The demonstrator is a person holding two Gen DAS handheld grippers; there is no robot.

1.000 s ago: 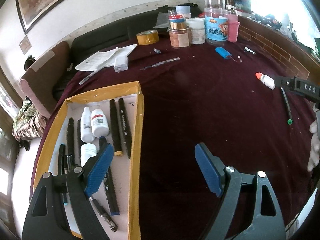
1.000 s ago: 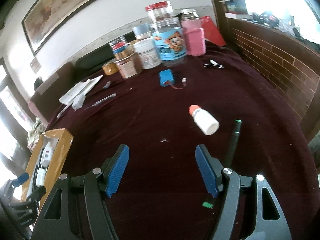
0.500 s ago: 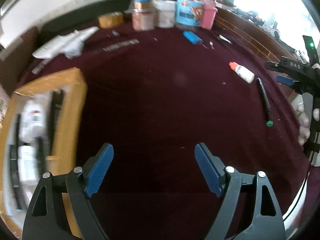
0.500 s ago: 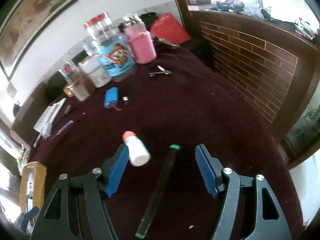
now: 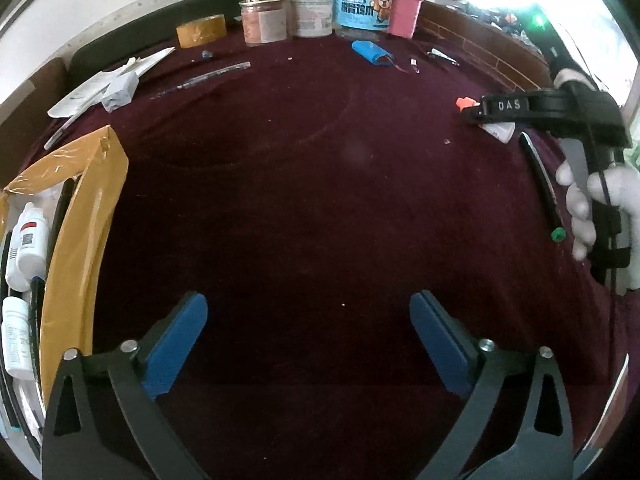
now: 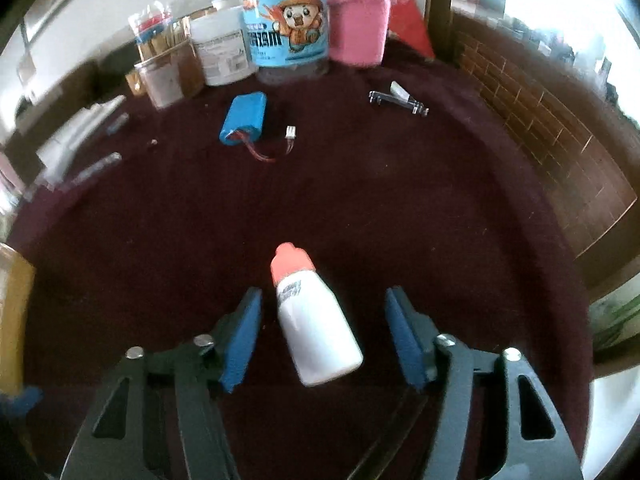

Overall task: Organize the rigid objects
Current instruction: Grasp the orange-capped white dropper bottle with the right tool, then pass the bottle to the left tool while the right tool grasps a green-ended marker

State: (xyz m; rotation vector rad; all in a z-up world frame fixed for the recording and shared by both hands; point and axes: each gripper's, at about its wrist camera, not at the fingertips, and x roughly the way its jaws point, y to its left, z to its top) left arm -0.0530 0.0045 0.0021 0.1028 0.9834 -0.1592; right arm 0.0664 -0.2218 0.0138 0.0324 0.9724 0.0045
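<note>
A small white bottle with an orange-red cap (image 6: 316, 328) lies on the dark red tablecloth, cap pointing away. My right gripper (image 6: 323, 304) straddles it with jaws closing. A gap still shows on each side of the bottle, so the pads are not pressing. A black pen with a green cap (image 5: 540, 172) lies just beside that gripper. My left gripper (image 5: 308, 340) hovers over bare cloth, jaws opening wide with nothing between them. To its left stands the yellow-taped box (image 5: 80, 220), holding white bottles (image 5: 28, 236) and dark pens.
At the back stand several jars (image 6: 288, 28) and a pink container (image 6: 358, 28). A blue battery pack (image 6: 244, 118) and nail clippers (image 6: 400, 100) lie before them. A tape roll (image 5: 201, 30), papers (image 5: 108, 84) and a clear pen (image 5: 208, 76) lie far left. A brick ledge (image 6: 540, 120) borders the right.
My right gripper shifted from over the black pen to over the white bottle and dropped lower, its jaws narrowing. My left gripper swung right, away from the box, and its jaws widened.
</note>
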